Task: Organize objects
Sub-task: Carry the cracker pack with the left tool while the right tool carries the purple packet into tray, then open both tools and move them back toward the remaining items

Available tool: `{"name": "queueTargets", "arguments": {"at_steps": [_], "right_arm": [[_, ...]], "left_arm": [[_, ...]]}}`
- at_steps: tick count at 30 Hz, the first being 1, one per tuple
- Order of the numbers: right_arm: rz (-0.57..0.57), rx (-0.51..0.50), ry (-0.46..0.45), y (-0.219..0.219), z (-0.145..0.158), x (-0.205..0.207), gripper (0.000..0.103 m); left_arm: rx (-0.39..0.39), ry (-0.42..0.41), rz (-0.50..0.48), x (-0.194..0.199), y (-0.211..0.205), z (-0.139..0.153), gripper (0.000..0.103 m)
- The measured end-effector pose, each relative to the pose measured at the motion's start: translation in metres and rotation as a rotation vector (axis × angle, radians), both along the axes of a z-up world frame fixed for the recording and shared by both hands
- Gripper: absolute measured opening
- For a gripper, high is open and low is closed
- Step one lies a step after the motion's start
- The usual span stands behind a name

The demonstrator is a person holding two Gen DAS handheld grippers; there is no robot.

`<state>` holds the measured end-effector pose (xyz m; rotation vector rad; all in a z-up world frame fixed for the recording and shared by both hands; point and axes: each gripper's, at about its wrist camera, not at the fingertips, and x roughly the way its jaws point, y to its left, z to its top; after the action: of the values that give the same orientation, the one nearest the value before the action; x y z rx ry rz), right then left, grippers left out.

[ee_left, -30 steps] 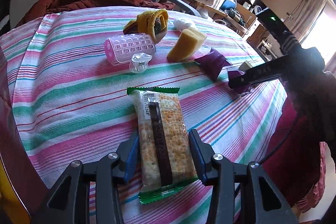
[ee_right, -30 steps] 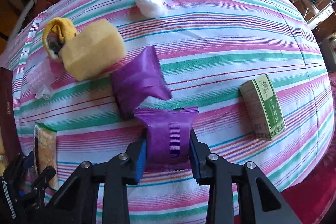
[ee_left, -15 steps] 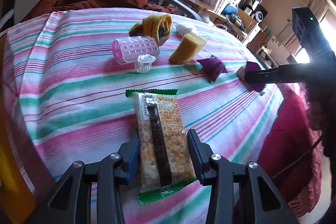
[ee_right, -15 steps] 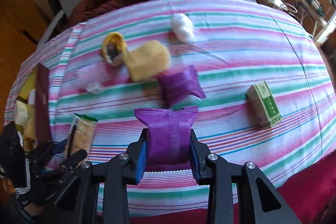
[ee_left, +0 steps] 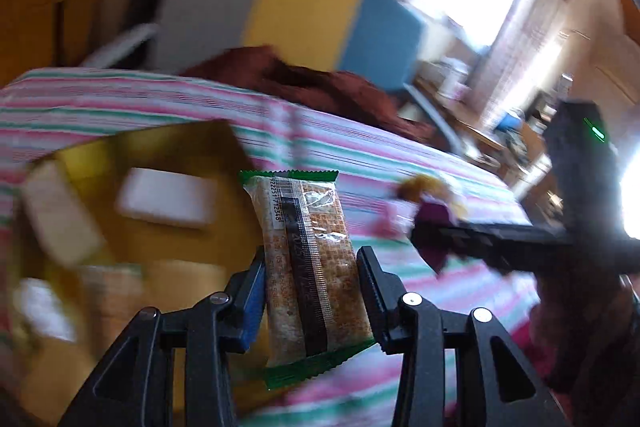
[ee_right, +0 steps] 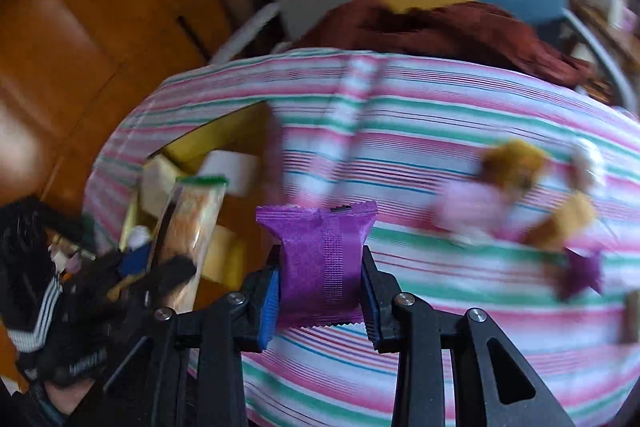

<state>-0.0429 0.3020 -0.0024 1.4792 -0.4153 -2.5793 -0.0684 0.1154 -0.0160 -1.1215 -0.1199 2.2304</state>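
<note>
Gripping a green-edged clear packet of brown crackers [ee_left: 308, 259] between closed blue pads at lower centre, left hand-held gripper [ee_left: 311, 291]. Clamping a purple crinkle-edged foil snack pouch [ee_right: 320, 259] at lower centre, right hand-held gripper [ee_right: 320, 291]. Blurred at left, above the pink-and-green striped cloth on the counter [ee_right: 460, 131]: open yellow cardboard box [ee_left: 160, 163] holding pale blocks.

My counter [ee_right: 400, 131] wears a striped cloth; an open yellow box [ee_right: 216, 143] sits at its left, blurred small things [ee_right: 516, 167] at right.
</note>
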Motion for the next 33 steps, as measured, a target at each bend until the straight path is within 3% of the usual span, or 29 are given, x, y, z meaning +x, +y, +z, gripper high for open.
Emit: {"name": "queueTargets", "arguments": {"at_steps": [3, 6, 9, 18, 33], "right_arm": [[0.043, -0.028, 0.001, -0.031, -0.003, -0.021, 0.038], [0.064, -0.064, -0.007, -0.058, -0.008, -0.037, 0.06], [0.076, -0.064, -0.009, -0.075, -0.012, -0.04, 0.061], [0.059, -0.01, -0.018, -0.079, -0.026, -0.011, 0.063], [0.017, 0.12, 0.142, -0.089, -0.022, 0.041, 0.074]], "left_arm": [[-0.057, -0.028, 0.128, -0.035, -0.033, -0.004, 0.043], [-0.086, -0.048, 0.22, -0.059, -0.06, -0.006, 0.047], [-0.085, -0.045, 0.263, -0.062, -0.084, -0.008, 0.048], [-0.072, -0.009, 0.372, -0.025, -0.116, -0.006, 0.048], [-0.158, 0.083, 0.414, 0.022, -0.13, 0.002, 0.048]]}}
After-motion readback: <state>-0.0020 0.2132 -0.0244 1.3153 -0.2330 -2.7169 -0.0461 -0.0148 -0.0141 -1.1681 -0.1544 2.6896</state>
